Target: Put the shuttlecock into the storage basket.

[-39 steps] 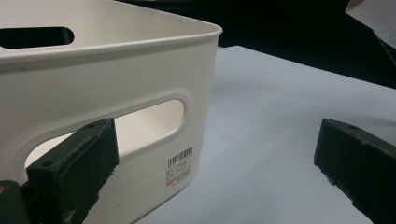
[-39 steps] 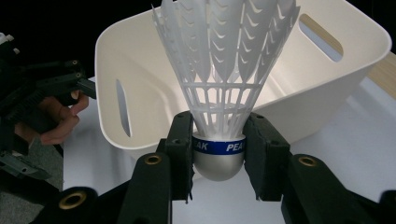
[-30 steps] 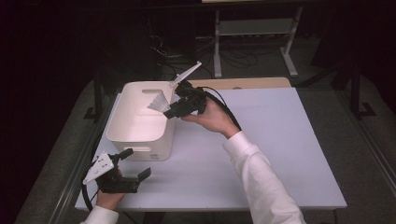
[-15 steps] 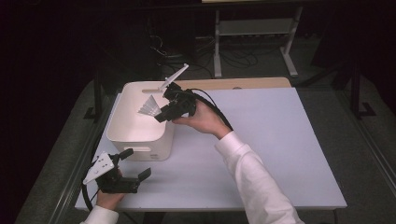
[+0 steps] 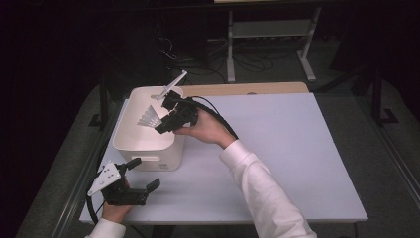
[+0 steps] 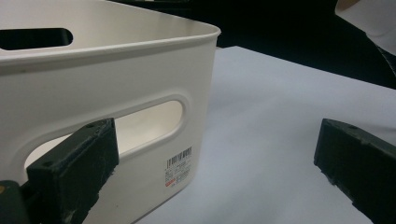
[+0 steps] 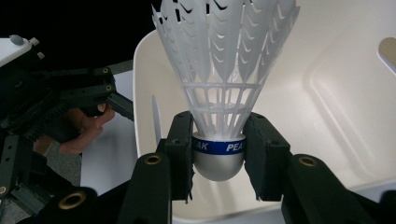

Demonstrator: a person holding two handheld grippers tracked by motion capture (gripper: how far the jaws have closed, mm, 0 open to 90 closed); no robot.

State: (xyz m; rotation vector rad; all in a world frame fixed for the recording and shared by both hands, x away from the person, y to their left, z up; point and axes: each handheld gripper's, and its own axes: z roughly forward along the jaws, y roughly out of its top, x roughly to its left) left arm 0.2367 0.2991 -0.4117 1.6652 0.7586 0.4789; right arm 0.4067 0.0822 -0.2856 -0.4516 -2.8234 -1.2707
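A white plastic shuttlecock [image 7: 224, 70] with a silver cork and a blue band sits between the jaws of my right gripper [image 7: 218, 151], which is shut on its base. In the high view that right gripper [image 5: 166, 121] holds the shuttlecock [image 5: 148, 118] over the open white bin [image 5: 130, 144] at the table's left. My left gripper [image 5: 141, 173] rests near the front left corner of the table, jaws open and empty, just in front of the bin. In the left gripper view its fingers [image 6: 74, 168] frame the bin's near wall [image 6: 154, 60] with its handle slot.
The white table top [image 5: 297, 148] stretches to the right of the bin. A wooden board [image 5: 247, 89] lies along the table's far edge. Beyond it stand a metal rack [image 5: 270, 29] and cables on a dark floor.
My right gripper has carried the shuttlecock leftward, from the bin's right rim to over its inside. The left gripper has stayed where it was.
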